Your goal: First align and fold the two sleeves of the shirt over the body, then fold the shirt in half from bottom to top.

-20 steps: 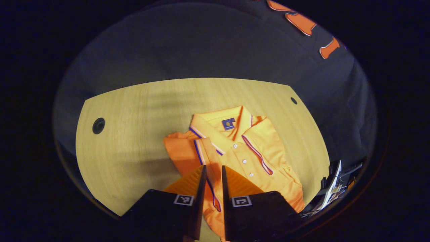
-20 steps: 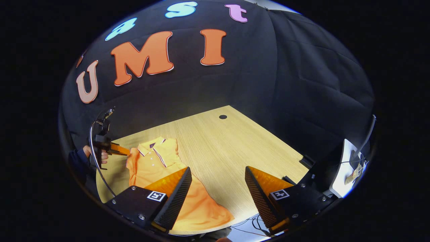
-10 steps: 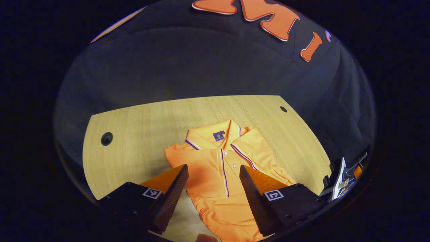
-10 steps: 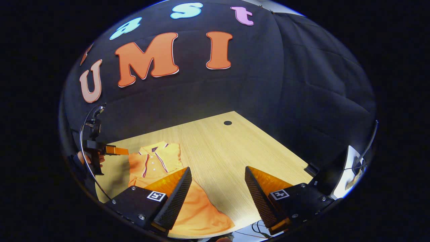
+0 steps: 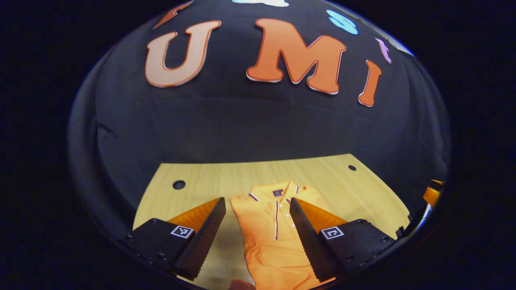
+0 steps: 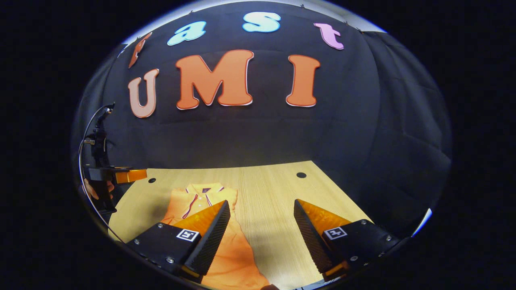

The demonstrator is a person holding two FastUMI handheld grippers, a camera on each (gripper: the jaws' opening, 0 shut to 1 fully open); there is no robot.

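Table (image 5: 242, 177): shirt (image 5: 270, 237) below left claw (image 5: 258, 235).

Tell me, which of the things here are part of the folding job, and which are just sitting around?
Part of the job:
- orange polo shirt, lying flat, sleeves already folded in
- left hand-held gripper, open above the shirt
- right hand-held gripper, open, holding nothing

Just there:
- wooden table under the shirt
- round holes in the tabletop

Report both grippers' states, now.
Left gripper: open, holding nothing, above the orange polo shirt on the wooden table.
Right gripper: open, holding nothing.
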